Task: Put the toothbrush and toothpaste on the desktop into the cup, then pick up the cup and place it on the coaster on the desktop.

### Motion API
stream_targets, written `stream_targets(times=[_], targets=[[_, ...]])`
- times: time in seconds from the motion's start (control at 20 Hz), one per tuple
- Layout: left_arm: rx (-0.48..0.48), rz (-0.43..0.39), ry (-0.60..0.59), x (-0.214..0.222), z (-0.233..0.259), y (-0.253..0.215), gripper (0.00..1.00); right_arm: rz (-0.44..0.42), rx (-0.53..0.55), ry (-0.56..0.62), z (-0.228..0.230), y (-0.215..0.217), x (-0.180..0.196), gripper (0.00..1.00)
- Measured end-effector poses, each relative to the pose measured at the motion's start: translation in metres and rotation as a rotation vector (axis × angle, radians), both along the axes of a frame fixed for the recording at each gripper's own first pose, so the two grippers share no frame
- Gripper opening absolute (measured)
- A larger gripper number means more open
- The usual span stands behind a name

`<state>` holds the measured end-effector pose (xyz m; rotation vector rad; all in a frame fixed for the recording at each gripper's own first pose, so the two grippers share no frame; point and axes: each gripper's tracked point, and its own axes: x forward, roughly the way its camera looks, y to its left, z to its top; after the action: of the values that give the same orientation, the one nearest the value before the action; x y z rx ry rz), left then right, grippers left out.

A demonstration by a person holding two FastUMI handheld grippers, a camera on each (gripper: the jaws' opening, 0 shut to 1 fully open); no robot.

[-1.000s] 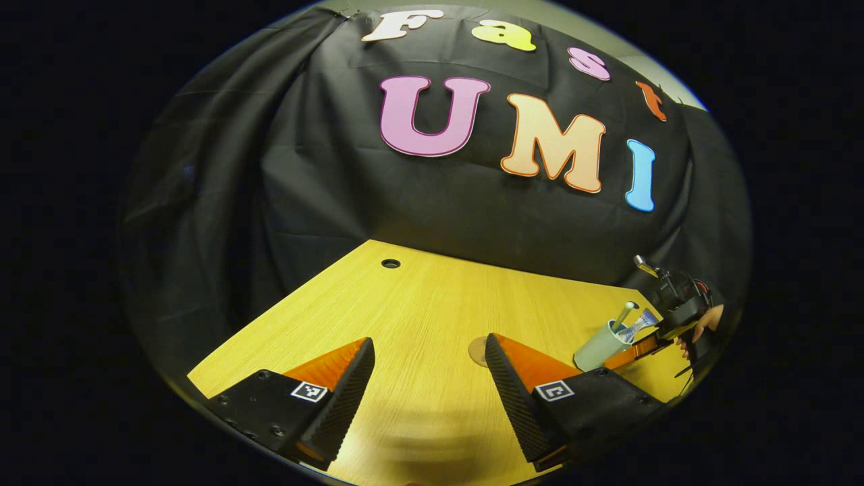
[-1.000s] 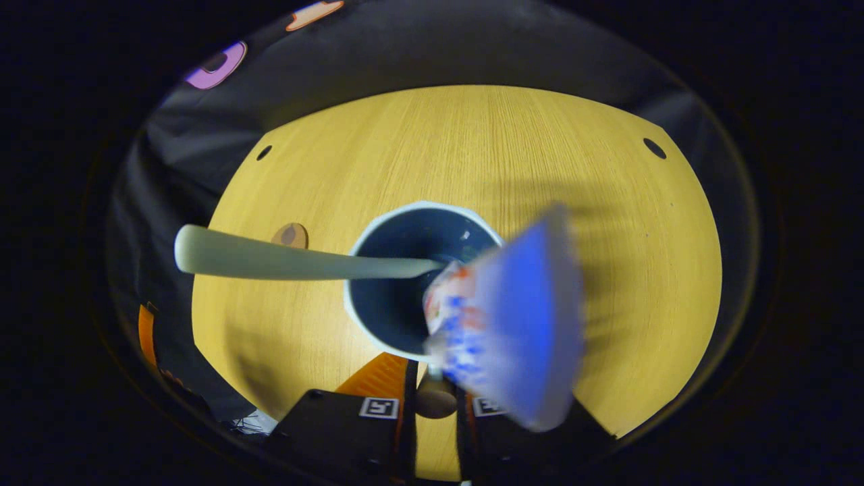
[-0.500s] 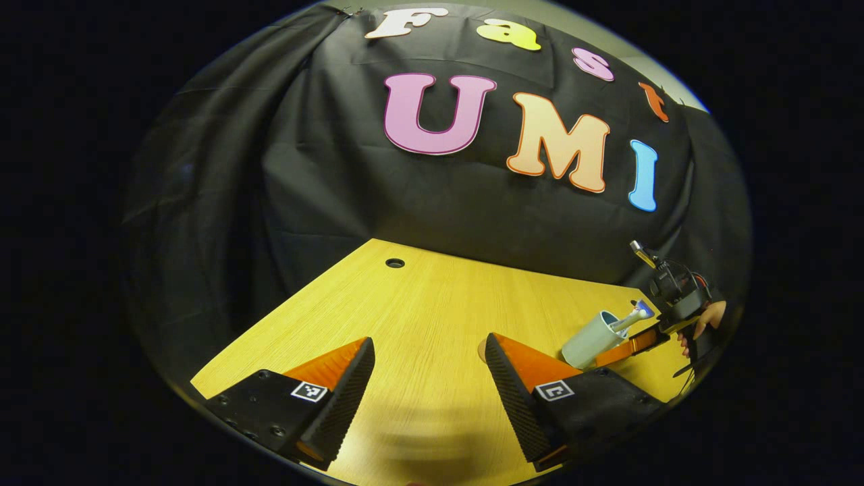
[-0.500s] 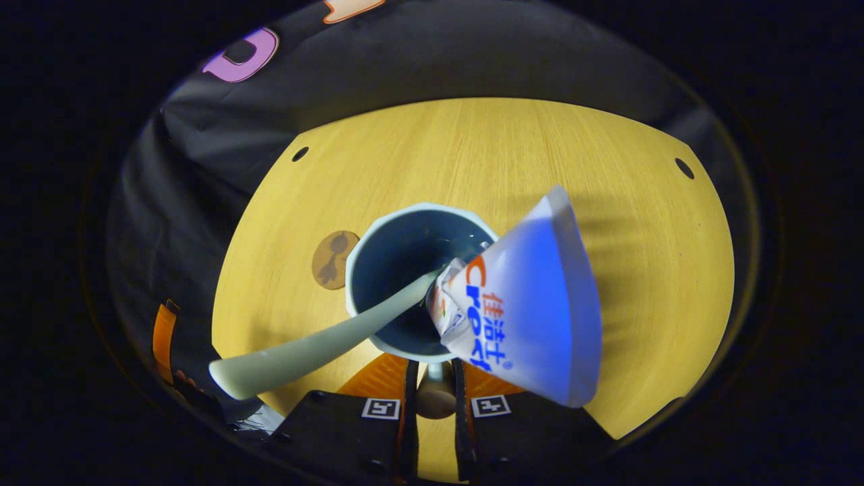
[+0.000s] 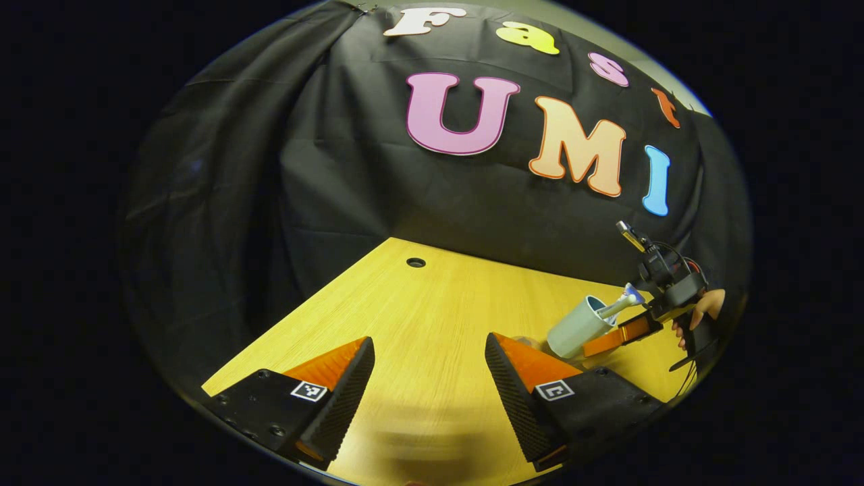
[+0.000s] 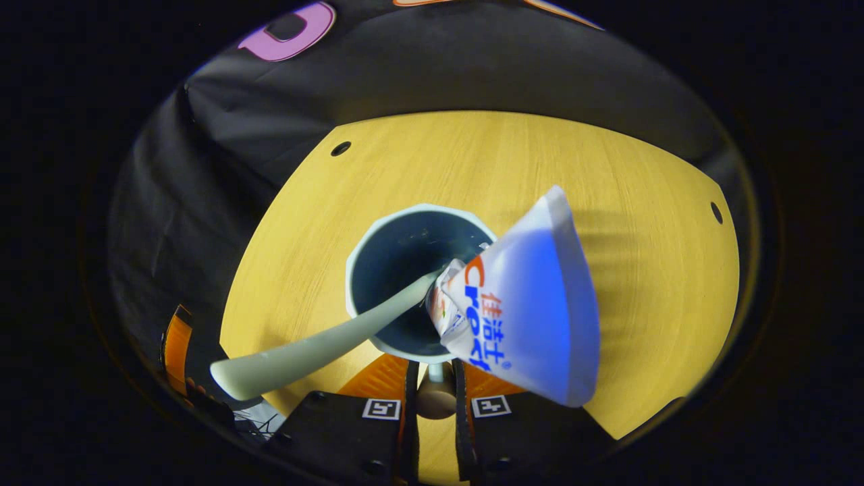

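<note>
The cup (image 6: 412, 283) is held by the right gripper (image 6: 435, 398), whose jaws are seen closed on the near part of the cup's wall in the right gripper view, the two fingers pressed close together with only a narrow gap for the rim. The toothbrush (image 6: 317, 344) and the toothpaste (image 6: 533, 304) are already inside the cup: the toothbrush handle leans out toward the near left, and the toothpaste tube fans out toward the right.

In the left gripper view the cup (image 5: 574, 329) is seen tilted and lifted clear of the table (image 5: 432, 304), carried by the right gripper (image 5: 617, 335) at the far right, with a hand (image 5: 702, 314) behind it. A small brown edge, taken to be the coaster (image 5: 523, 341), is glimpsed just left of the cup, partly hidden by a finger of the left gripper (image 5: 428, 388). The coaster thus appears to lie to the left of and below the carried cup, so the coming move is judged to be a short shift leftward followed by a lowering, with the cup brought upright first.

The left gripper is held low over the near table with its jaws wide apart and nothing between them. The right gripper is clearly the nearer to the coaster, since it bears the cup. A risk is judged that the leaning toothbrush could tip out if the tilt is increased.
</note>
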<state>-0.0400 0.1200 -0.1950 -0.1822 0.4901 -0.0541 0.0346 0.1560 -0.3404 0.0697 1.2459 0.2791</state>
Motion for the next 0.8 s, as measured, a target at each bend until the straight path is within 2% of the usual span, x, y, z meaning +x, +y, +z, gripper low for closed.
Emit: stream_targets(times=[0.3,0.35,0.4,0.45,0.5,0.55,0.6,0.65,0.7,0.8], targets=[[0.002,0.046,0.012,-0.004,-0.006,0.028,0.95,0.07,-0.042,0.01,-0.01,0.025,0.005,0.24],[0.002,0.054,0.013,-0.004,-0.006,0.032,0.95,0.079,-0.052,0.015,-0.013,0.028,0.006,0.19],[0.002,0.062,0.016,-0.007,-0.011,0.034,0.95,0.088,-0.066,0.022,-0.017,0.03,0.006,0.24],[0.002,0.069,0.016,-0.007,-0.012,0.038,0.95,0.096,-0.083,0.027,-0.021,0.036,0.006,0.19],[0.001,0.075,0.018,-0.008,-0.012,0.04,0.95,0.102,-0.097,0.028,-0.022,0.042,0.007,0.24],[-0.001,0.079,0.019,-0.007,-0.012,0.042,0.95,0.107,-0.106,0.016,-0.021,0.042,0.007,0.24],[-0.004,0.082,0.018,-0.007,-0.013,0.043,0.95,0.102,-0.112,0.019,-0.019,0.042,0.003,0.19],[-0.004,0.081,0.02,-0.006,-0.014,0.043,0.95,0.092,-0.108,0.024,-0.018,0.039,0.004,0.2],[-0.003,0.078,0.02,-0.005,-0.015,0.042,0.95,0.089,-0.097,0.023,-0.017,0.034,0.004,0.28],[0.002,0.066,0.016,-0.001,-0.013,0.039,0.95,0.074,-0.056,-0.009,0.0,0.027,0.005,0.29]])
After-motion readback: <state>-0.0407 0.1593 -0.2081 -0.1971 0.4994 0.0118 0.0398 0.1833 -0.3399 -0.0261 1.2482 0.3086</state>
